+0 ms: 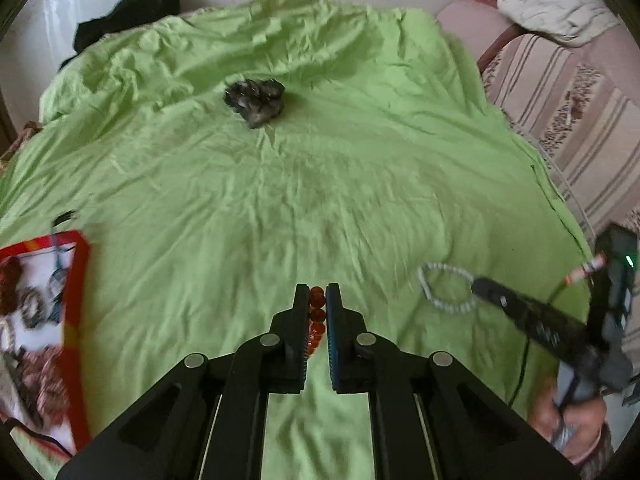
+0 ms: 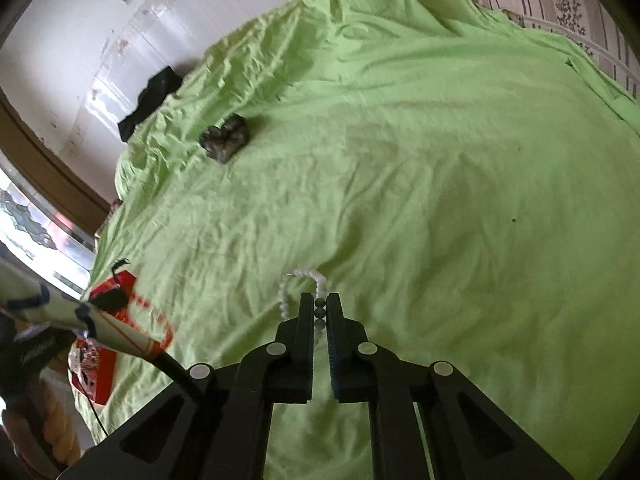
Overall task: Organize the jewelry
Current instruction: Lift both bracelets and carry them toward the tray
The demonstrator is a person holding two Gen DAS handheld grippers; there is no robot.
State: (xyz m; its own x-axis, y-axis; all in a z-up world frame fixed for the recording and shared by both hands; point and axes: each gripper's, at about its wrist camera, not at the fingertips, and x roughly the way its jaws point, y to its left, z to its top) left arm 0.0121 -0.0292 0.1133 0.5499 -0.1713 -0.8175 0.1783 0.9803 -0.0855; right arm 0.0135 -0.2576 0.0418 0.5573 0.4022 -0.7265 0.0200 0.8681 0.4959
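Note:
My left gripper (image 1: 317, 294) is shut on a string of orange-red beads (image 1: 317, 316), held above the green sheet. My right gripper (image 2: 320, 302) is shut on a white bead bracelet (image 2: 296, 286); its loop hangs over the sheet. In the left wrist view the white bracelet (image 1: 446, 286) shows at the right, at the tip of the right gripper (image 1: 478, 286). A red-rimmed jewelry box (image 1: 74, 300) with several pieces inside lies at the left edge. It also shows in the right wrist view (image 2: 104, 368), where the orange beads (image 2: 160, 320) trail blurred beside the left gripper.
A green sheet (image 1: 320, 184) covers the bed. A dark crumpled pouch (image 1: 256, 100) lies far in the middle. Black cloth (image 1: 128, 16) sits at the far left corner by the wall. A striped sofa (image 1: 568, 120) with a pillow stands at the right.

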